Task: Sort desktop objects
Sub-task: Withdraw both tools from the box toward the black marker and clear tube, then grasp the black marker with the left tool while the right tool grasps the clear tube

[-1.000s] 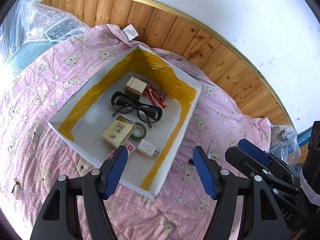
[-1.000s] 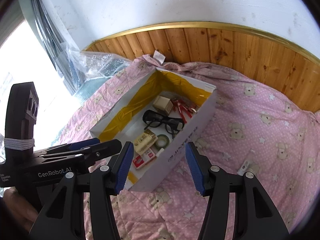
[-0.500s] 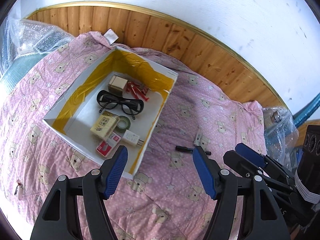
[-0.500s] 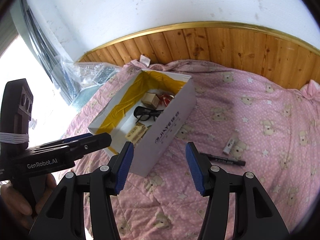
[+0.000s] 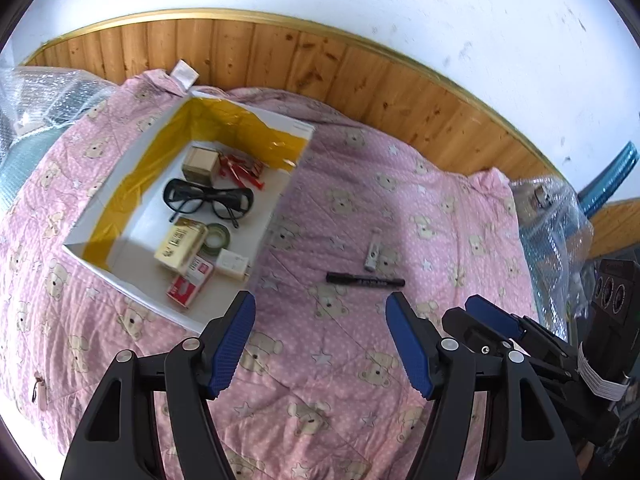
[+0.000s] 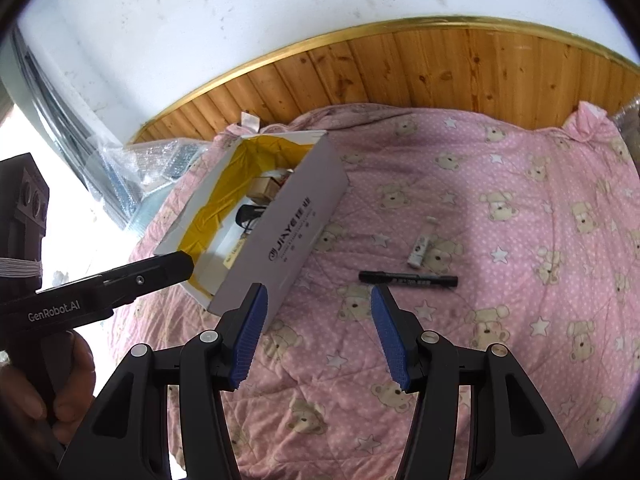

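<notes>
A white cardboard box [image 5: 298,148] [image 6: 288,232] with yellow tape inside lies on the pink bear-print quilt. It holds black glasses [image 5: 208,200], a small tan box [image 5: 199,164], red packets [image 5: 240,168], a yellow pack [image 5: 180,244], a green tape roll [image 5: 218,236], a white plug [image 5: 232,264] and a red-white pack [image 5: 188,286]. To its right on the quilt lie a black marker [image 5: 365,280] [image 6: 408,279] and a small white tube [image 5: 372,256] [image 6: 418,249]. My left gripper [image 5: 320,340] and right gripper [image 6: 316,336] both hang open and empty above the quilt, short of the marker.
Wood panelling [image 6: 400,76] and a white wall run behind the quilt. Bubble wrap [image 5: 40,100] is piled at the far left and a clear plastic bag [image 5: 552,220] at the right edge. A hand [image 6: 60,392] holds the left gripper's handle.
Both grippers have swung right and drawn back from the box. The marker and white tube, unseen a second ago, are now ahead of the fingers. Both stay open.
</notes>
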`<state>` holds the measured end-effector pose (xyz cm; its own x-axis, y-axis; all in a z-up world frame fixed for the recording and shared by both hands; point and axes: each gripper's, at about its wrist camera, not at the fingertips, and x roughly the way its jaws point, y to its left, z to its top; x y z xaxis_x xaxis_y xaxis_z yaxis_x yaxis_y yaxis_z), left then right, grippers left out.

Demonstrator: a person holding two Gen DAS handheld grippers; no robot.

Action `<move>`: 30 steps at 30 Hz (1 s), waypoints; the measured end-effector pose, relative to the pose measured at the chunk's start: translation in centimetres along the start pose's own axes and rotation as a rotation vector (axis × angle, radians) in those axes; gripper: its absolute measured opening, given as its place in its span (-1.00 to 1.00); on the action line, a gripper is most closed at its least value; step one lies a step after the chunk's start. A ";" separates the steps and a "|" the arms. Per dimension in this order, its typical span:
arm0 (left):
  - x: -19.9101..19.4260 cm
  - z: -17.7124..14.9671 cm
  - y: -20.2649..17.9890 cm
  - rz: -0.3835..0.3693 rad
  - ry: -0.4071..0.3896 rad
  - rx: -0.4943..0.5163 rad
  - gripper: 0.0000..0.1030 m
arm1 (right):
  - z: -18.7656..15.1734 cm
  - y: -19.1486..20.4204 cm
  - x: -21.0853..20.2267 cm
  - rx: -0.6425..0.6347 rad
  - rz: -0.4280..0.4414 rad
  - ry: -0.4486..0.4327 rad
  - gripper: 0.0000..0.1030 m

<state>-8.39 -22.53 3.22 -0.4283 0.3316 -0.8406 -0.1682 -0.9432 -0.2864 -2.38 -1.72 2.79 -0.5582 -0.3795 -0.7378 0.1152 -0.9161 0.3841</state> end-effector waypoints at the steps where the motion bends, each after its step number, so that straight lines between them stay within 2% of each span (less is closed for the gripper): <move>1: 0.4 -0.1 -0.4 -0.002 0.010 0.008 0.34 | -0.2 -0.3 0.0 0.007 -0.004 0.002 0.11; 8: 2.8 -0.4 -2.8 -0.012 0.063 0.072 0.34 | -1.3 -3.0 0.1 0.065 -0.027 0.013 0.11; 16: 5.9 0.1 -4.6 -0.026 0.120 0.116 0.34 | -1.1 -5.5 1.2 0.115 -0.047 0.027 0.11; 30: 14.0 2.0 -5.5 -0.057 0.250 0.103 0.33 | 1.4 -9.8 5.7 0.157 -0.080 0.097 0.11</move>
<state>-15.26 -12.70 -6.07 -0.1855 0.3570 -0.9155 -0.2806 -0.9121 -0.2989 -7.83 5.23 -4.45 -0.4776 -0.3236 -0.8168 -0.0601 -0.9155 0.3979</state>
